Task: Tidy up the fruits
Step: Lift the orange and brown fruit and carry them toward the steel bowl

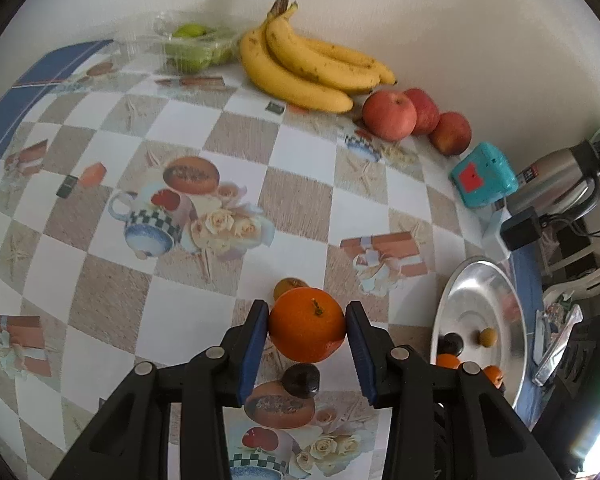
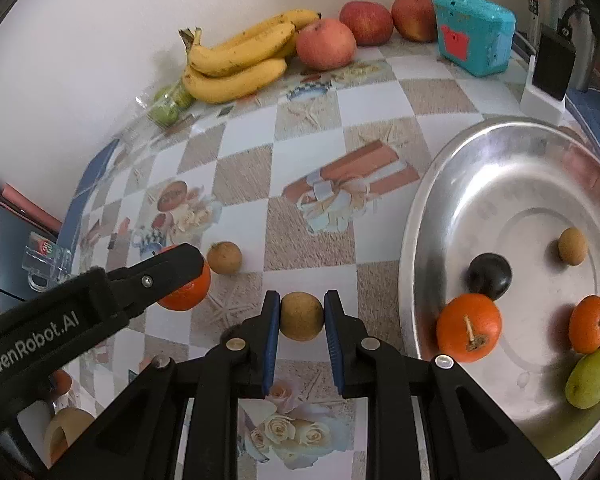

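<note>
My left gripper [image 1: 307,330] is shut on an orange [image 1: 307,329], held above the checked tablecloth; the orange also shows in the right wrist view [image 2: 188,294]. A dark plum [image 1: 301,380] and a small brown fruit [image 1: 288,287] lie under it. My right gripper [image 2: 302,316] is shut on a small brown fruit [image 2: 302,316], left of the steel basin [image 2: 432,184]. The basin holds two oranges [image 2: 469,328], a dark plum [image 2: 490,276], a brown fruit [image 2: 573,251] and a green fruit [image 2: 591,378]. Another brown fruit [image 2: 224,257] lies on the cloth.
Bananas [image 1: 304,68], three apples [image 1: 389,115] and a plastic box of green fruit [image 1: 192,46] stand along the back wall. A teal box [image 1: 483,180], a steel kettle [image 1: 556,184] and a black charger [image 2: 553,68] are at the right edge.
</note>
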The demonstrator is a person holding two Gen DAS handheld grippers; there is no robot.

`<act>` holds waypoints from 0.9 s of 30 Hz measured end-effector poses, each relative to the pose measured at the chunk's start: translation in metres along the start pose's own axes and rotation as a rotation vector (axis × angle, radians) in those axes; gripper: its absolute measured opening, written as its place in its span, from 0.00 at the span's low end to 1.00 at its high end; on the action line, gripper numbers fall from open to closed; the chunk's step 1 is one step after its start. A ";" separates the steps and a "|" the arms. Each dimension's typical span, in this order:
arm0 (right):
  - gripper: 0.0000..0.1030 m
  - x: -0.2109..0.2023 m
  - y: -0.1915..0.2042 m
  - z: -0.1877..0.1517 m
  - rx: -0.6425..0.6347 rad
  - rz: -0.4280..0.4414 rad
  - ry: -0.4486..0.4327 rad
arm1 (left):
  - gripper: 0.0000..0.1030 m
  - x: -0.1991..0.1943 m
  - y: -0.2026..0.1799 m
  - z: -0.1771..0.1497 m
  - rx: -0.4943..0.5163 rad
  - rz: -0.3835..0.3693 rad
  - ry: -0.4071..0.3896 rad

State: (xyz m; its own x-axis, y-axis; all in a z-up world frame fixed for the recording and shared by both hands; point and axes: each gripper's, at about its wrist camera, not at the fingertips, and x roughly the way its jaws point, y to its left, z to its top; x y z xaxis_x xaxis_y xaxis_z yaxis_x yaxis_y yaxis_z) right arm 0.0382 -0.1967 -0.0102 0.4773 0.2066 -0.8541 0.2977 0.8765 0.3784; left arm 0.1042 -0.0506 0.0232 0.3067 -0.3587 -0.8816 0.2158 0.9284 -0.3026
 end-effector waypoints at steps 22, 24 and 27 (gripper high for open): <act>0.22 -0.050 -0.023 0.009 0.041 0.000 -0.095 | 0.41 -0.029 -0.023 -0.004 0.025 0.012 -0.096; 0.22 -0.055 -0.034 0.010 0.065 -0.016 -0.108 | 0.41 -0.027 -0.031 -0.006 0.041 0.008 -0.091; 0.22 -0.063 -0.050 0.010 0.096 -0.046 -0.130 | 0.41 -0.026 -0.041 -0.010 0.060 -0.001 -0.086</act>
State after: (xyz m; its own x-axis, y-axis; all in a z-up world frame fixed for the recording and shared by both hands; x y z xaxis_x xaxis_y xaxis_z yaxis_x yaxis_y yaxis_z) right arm 0.0018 -0.2578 0.0289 0.5622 0.1043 -0.8204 0.3963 0.8367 0.3780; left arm 0.0784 -0.0787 0.0546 0.3840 -0.3689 -0.8465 0.2700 0.9215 -0.2791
